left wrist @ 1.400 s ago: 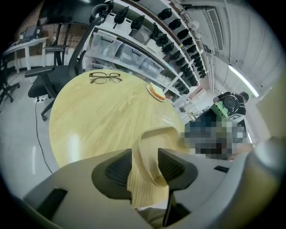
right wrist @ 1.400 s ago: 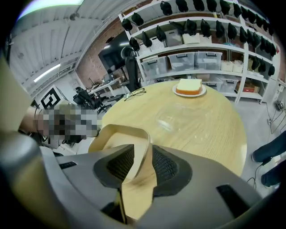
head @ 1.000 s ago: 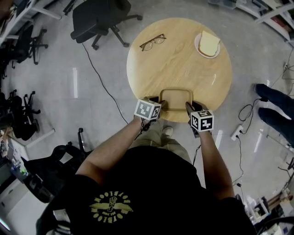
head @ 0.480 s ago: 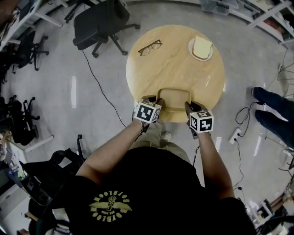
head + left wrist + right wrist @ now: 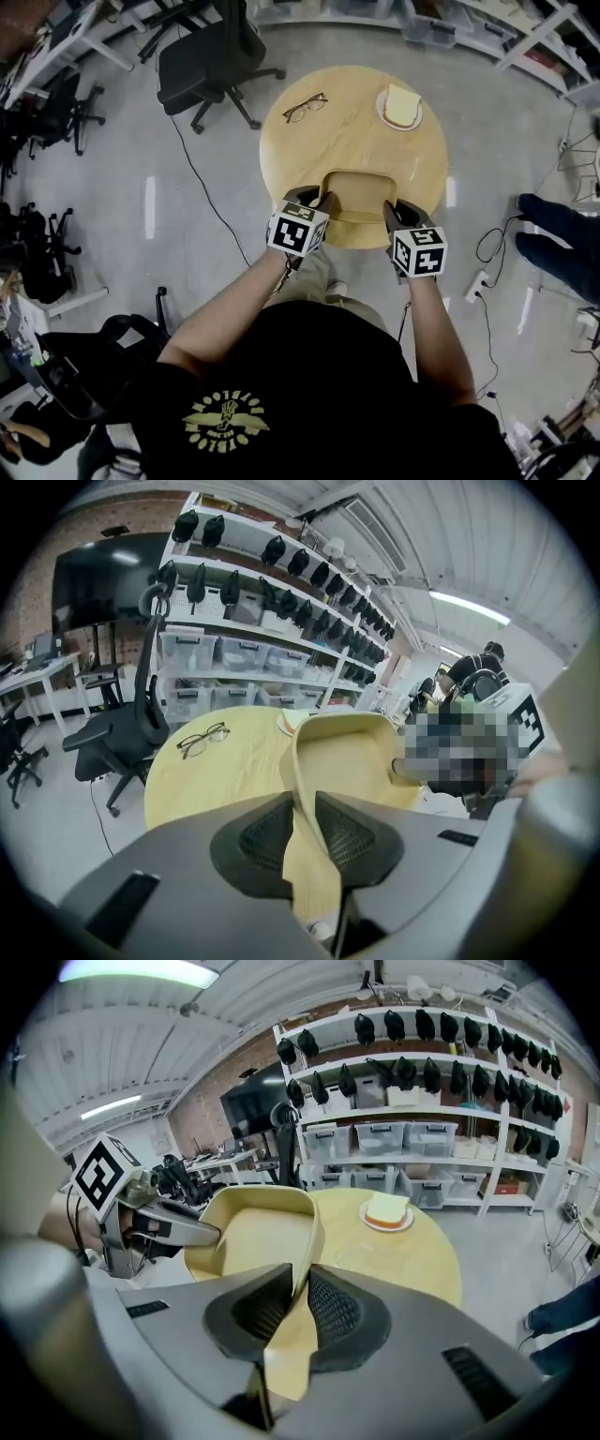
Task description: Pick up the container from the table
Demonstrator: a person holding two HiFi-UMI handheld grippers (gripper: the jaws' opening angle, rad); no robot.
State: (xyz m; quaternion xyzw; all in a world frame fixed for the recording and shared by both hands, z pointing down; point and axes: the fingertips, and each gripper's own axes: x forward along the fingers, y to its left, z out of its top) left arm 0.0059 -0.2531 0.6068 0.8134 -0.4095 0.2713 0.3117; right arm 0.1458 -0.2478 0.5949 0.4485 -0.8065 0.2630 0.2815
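Note:
A tan rectangular container [image 5: 356,192] hangs above the near edge of the round wooden table [image 5: 356,131], held from both sides. My left gripper [image 5: 314,200] is shut on its left wall, and my right gripper [image 5: 394,208] is shut on its right wall. In the left gripper view the container [image 5: 342,752] rises from between the pads of the left gripper [image 5: 300,832], which pinch its thin wall. The right gripper view shows the same grip by the right gripper [image 5: 298,1307] on the container [image 5: 258,1227], with the left gripper across from it.
On the table's far side lie a pair of glasses [image 5: 306,106] and a plate with a sandwich [image 5: 400,106]. A black office chair [image 5: 211,56] stands beyond the table at the left. A person's legs [image 5: 562,244], cables and a power strip [image 5: 478,286] are at the right.
Both grippers have risen together with the container clamped between them. The container has come up off the table's near edge.

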